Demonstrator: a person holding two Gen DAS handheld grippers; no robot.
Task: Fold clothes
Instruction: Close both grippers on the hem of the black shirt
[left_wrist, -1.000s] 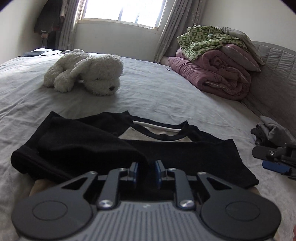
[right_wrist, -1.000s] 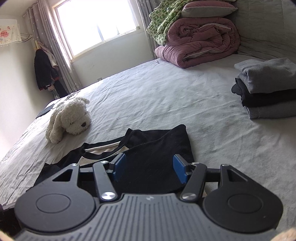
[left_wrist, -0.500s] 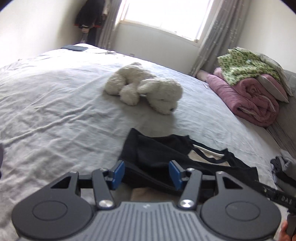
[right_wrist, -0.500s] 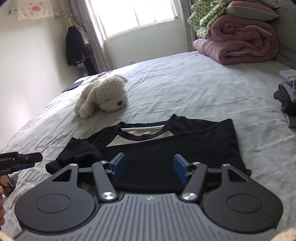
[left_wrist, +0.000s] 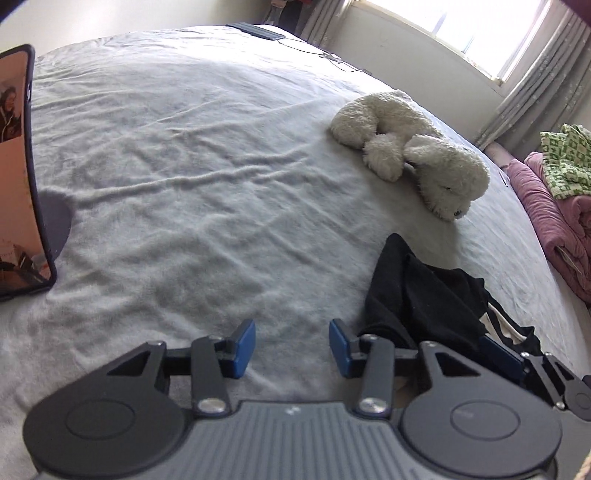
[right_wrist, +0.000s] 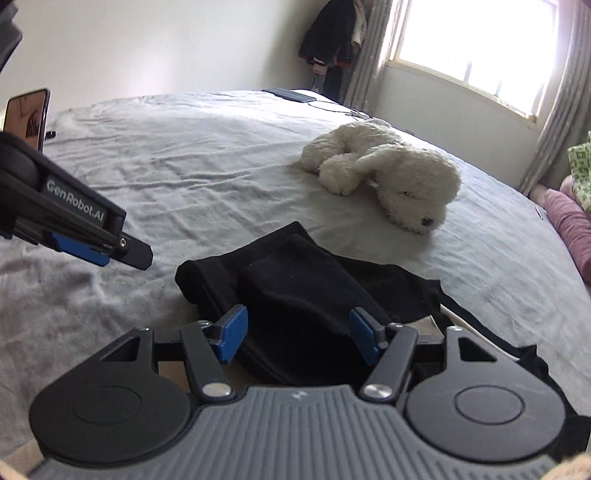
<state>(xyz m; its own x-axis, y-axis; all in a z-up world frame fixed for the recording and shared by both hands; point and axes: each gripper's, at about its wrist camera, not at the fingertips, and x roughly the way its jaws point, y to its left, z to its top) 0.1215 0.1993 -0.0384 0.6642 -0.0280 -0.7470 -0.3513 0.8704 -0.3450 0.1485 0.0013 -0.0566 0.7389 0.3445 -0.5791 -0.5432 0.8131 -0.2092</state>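
Left wrist view: my left gripper (left_wrist: 291, 347) has its jaws apart, having just narrowed a little, over bare sheet (left_wrist: 177, 177); black shirt (left_wrist: 417, 295) lies at 2 o'clock, outside them.
Right wrist view: my right gripper (right_wrist: 297, 338) has its jaws apart, having just widened, straddling the shirt's folded sleeve (right_wrist: 295, 291) without visibly pinching it.
Risk: closing my left fingers now would catch bedsheet, not cloth.
Risk, right: a deep bite could grab several layers and undo the fold.

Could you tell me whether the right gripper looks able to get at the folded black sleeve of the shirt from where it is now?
Probably yes: the right gripper is open, the folded black sleeve lies just ahead of its fingertips, and nothing stands between.
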